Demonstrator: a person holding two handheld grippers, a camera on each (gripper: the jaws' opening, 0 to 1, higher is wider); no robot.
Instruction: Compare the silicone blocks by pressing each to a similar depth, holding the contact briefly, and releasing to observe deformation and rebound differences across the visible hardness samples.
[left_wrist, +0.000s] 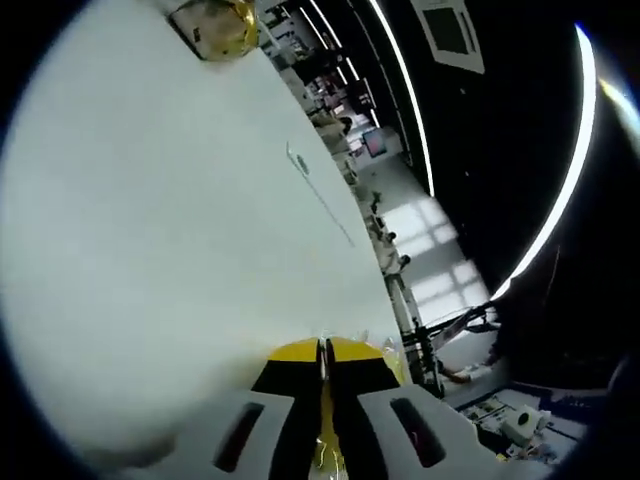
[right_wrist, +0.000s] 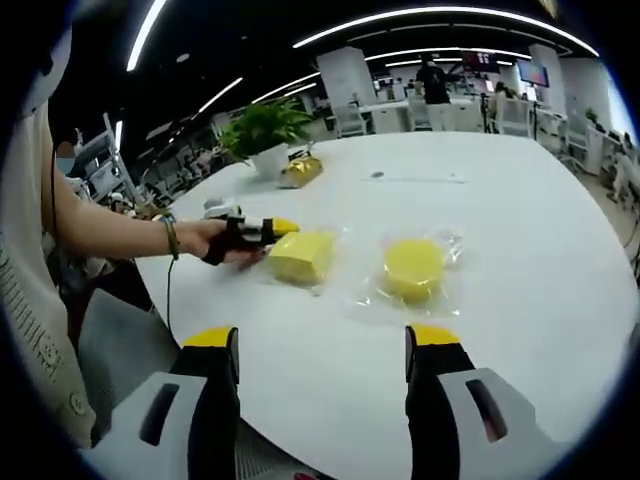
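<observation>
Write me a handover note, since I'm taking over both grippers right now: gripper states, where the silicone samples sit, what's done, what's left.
Left gripper: jaws shut, tips at the edge of the square yellow silicone block, its bag's plastic between them.
Right gripper: open, hovering above the white table, holding nothing.
Samples: square block and round yellow silicone block lie side by side, each in a clear bag.
Beyond them: potted plant, gold-wrapped item.
Done: cannot tell from these views.
Left, probably: press, hold and release each block to similar depth, then compare rebound.
</observation>
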